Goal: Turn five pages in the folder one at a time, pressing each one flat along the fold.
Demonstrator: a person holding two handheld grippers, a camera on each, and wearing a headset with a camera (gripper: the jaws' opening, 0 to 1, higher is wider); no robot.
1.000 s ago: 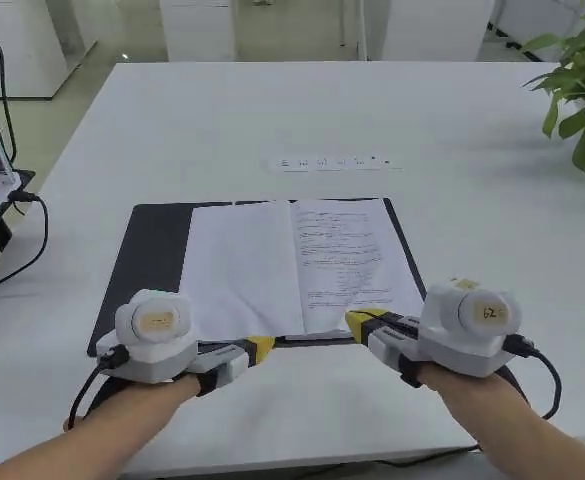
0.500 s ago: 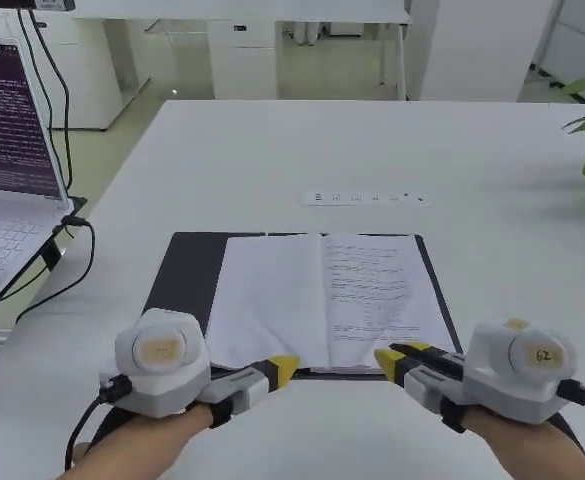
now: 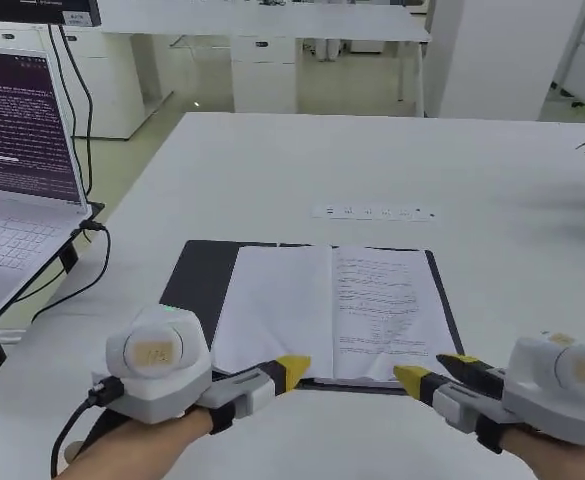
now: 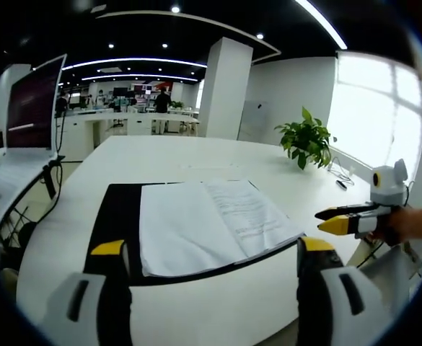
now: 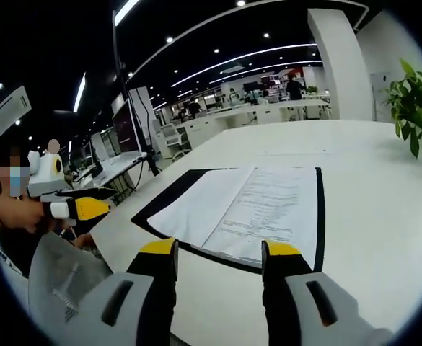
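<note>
Lying open & flat on the white table [image 3: 272, 160], the folder [image 3: 197, 280] sits just ahead of both grippers, blank page [image 3: 277, 310] on its left, printed page [image 3: 387, 310] on its right. Left gripper [image 3: 290, 370] is held nr the folder's near edge, jaws apart, nothing btwn them; right gripper [image 3: 437, 369] nr the near-right corner, jaws also apart, empty. Laptop [image 3: 12, 180] at far left, plant [image 4: 308, 140] off to the right

Just ahead of the left gripper [image 4: 213, 246], the folder [image 4: 113, 209] has a matt black cover and smooth white paper pages [image 4: 189, 223]. The table [image 4: 196, 155] beneath looks smooth, white.
</note>
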